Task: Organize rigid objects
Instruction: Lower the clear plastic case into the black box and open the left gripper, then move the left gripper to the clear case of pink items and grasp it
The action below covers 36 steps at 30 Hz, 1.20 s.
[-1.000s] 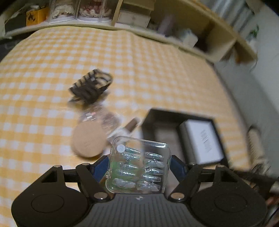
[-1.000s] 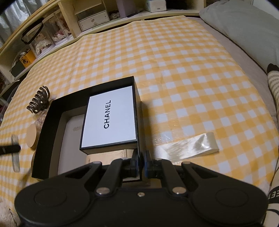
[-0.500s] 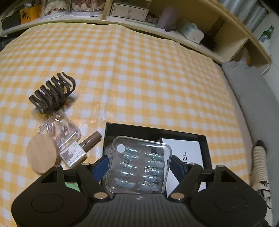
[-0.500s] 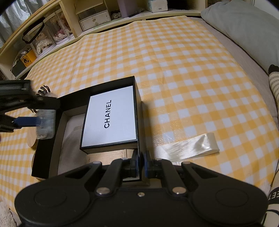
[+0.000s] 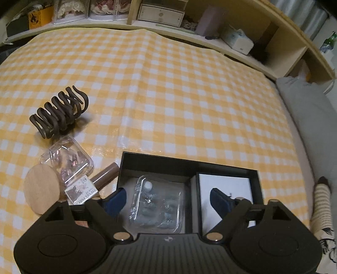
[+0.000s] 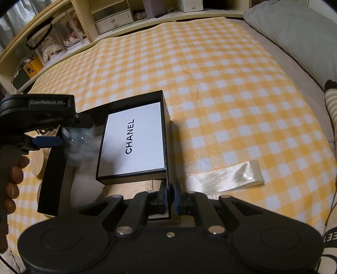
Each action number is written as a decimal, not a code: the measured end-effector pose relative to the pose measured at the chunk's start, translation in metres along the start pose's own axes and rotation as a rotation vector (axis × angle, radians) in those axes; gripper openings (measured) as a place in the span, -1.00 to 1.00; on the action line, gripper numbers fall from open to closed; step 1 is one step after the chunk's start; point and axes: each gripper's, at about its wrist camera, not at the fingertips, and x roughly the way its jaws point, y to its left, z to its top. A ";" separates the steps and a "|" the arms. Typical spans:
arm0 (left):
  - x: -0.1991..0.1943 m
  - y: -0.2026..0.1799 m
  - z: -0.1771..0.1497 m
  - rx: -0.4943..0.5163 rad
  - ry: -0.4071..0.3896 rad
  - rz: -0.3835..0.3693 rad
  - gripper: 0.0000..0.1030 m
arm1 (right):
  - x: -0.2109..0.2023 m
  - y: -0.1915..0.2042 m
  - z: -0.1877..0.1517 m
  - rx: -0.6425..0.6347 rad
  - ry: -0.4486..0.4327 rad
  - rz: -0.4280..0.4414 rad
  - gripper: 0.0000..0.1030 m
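Note:
A black open box (image 5: 189, 163) lies on the yellow checked cloth, with a white CHANEL box (image 6: 132, 140) inside it on the right. A clear case of press-on nails (image 5: 157, 207) is in the box's left part, blurred, below my left gripper (image 5: 168, 200), which is open above the box. In the right wrist view the case (image 6: 79, 145) is a blur under the left gripper (image 6: 48, 141). My right gripper (image 6: 169, 198) is shut on the black box's near right wall (image 6: 166, 147).
Left of the box lie a brown hair claw (image 5: 60, 111), a small clear case (image 5: 68, 160), a nail polish bottle (image 5: 92, 184) and a round wooden disc (image 5: 42, 190). A clear plastic strip (image 6: 227, 177) lies right of the box. Shelves (image 5: 160, 14) line the far side.
My left gripper carried the nail case over the black box, opened and let it go; the case now sits lower inside the box. My right gripper kept hold of the box wall.

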 end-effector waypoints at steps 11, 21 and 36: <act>-0.069 0.013 0.001 0.044 -0.094 -0.046 0.88 | 0.006 0.006 0.011 -0.072 0.067 -0.029 -0.90; -0.145 0.047 0.004 0.136 -0.215 -0.044 1.00 | 0.007 0.020 0.019 -0.088 0.127 -0.106 -0.93; -0.113 0.114 -0.010 0.132 -0.216 0.116 1.00 | 0.015 0.018 0.029 -0.137 0.194 -0.094 -0.93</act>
